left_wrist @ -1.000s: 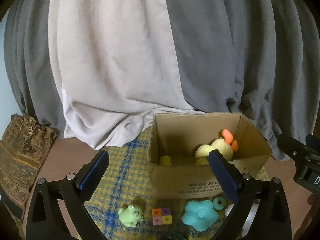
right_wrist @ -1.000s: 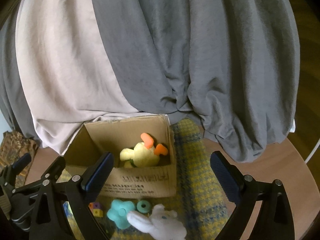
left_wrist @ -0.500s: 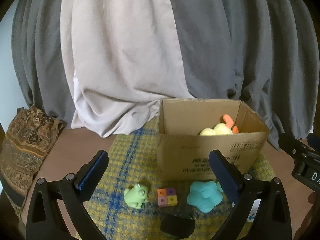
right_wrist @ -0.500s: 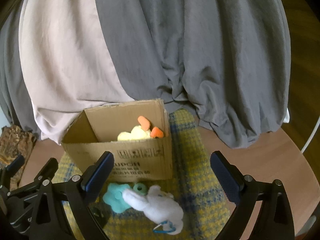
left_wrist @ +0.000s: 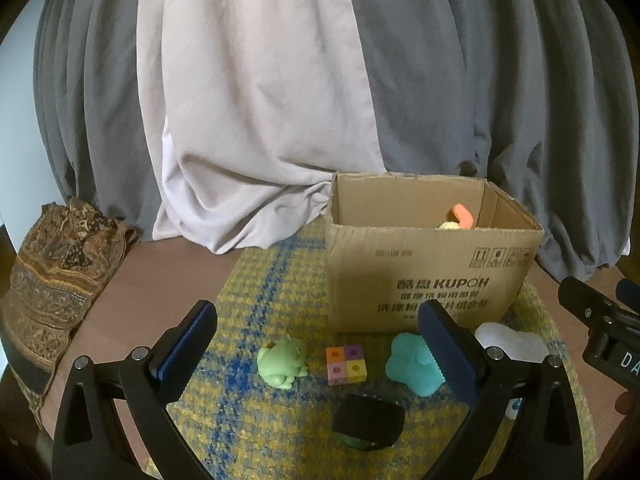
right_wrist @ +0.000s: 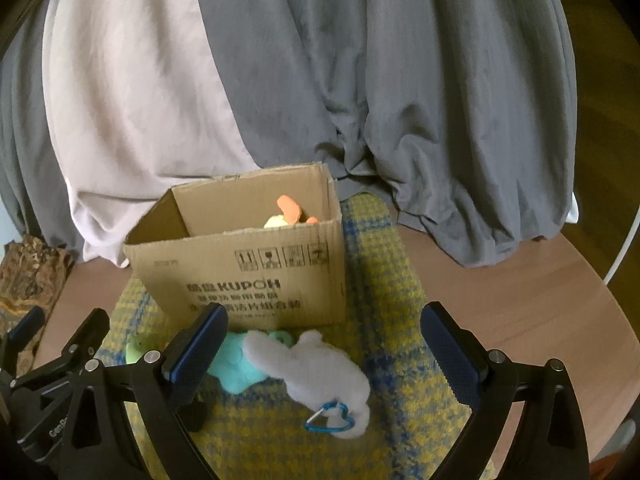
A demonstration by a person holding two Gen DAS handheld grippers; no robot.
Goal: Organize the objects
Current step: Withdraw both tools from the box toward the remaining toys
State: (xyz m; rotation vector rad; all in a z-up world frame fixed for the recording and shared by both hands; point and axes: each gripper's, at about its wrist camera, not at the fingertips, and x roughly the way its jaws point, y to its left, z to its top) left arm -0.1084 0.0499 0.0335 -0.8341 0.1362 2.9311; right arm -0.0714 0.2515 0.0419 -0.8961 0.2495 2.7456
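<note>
An open cardboard box stands on a yellow and blue woven mat, with a yellow and orange plush duck inside. In front of it lie a green frog toy, a coloured cube block, a teal flower toy, a black round object and a white plush with a blue heart clip. My left gripper is open above the frog and block. My right gripper is open around the white plush, not touching it.
Grey and pale curtains hang behind the box. A brown patterned cloth lies at the left of the round wooden table. The right gripper's body shows at the left wrist view's right edge.
Both grippers have dropped lower and pulled back from the box. The box front now fills more of the views, and the toys in front sit between the fingers.
</note>
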